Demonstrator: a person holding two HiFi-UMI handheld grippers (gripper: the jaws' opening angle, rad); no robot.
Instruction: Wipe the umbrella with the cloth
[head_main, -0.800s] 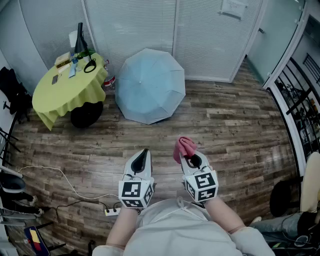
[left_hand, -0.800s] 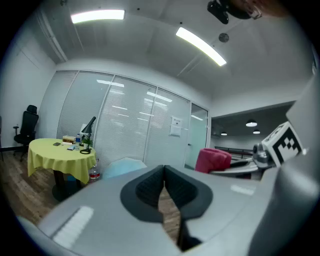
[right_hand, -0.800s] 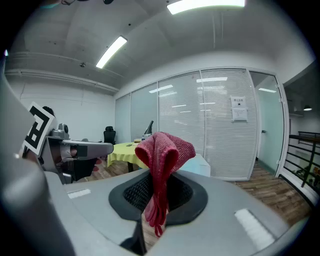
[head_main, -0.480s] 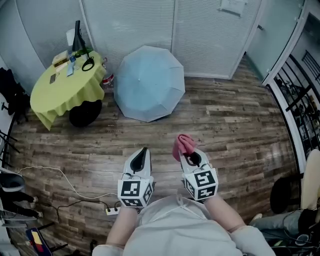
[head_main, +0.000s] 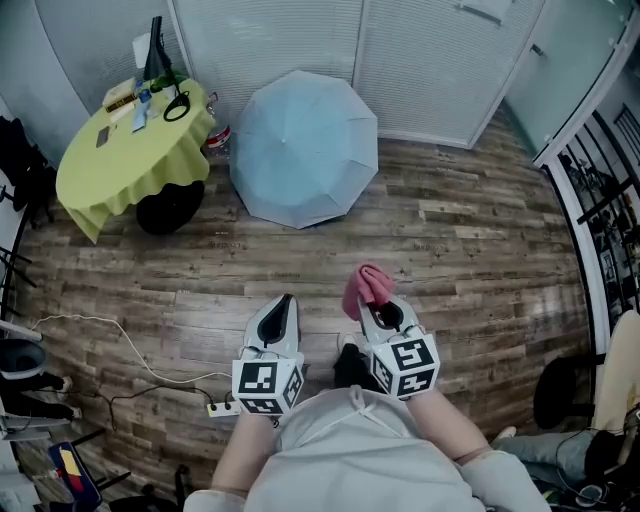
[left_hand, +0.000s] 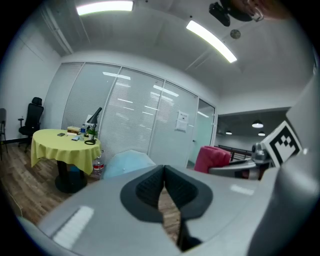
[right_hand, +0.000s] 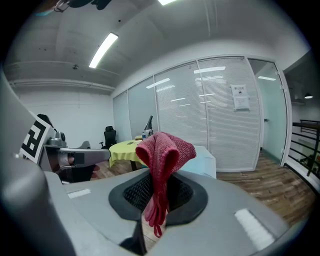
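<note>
The open pale-blue umbrella (head_main: 303, 150) rests canopy-up on the wooden floor (head_main: 470, 270) at about 12 o'clock from the person. It lies well apart from both grippers, with its far edge close to the blind-covered wall (head_main: 270, 40). The right gripper (head_main: 378, 308) is clamped on a red cloth (head_main: 368, 288), which bunches above the jaws and hangs a little below them. The left gripper (head_main: 284, 308) has its jaws pressed together with nothing between them.

The cloth looks soft, light and knitted, so it should mould to the canopy and is unlikely to slip from a firm pinch. The umbrella is probably light and springy, thin fabric over ribs, and free to roll or skid under a push. Gentle strokes along one panel would suit it, and the empty left gripper could steady the rim or the top cap.

The floor is open from 12 round to 3 o'clock. At 10 o'clock a round worktop (head_main: 130, 150) under a yellow cover stands just beside the umbrella, with a bottle (head_main: 220, 160) between them. A white cable (head_main: 128, 343) trails at 8 o'clock, and a railing (head_main: 600, 200) bounds the 3 o'clock side.
</note>
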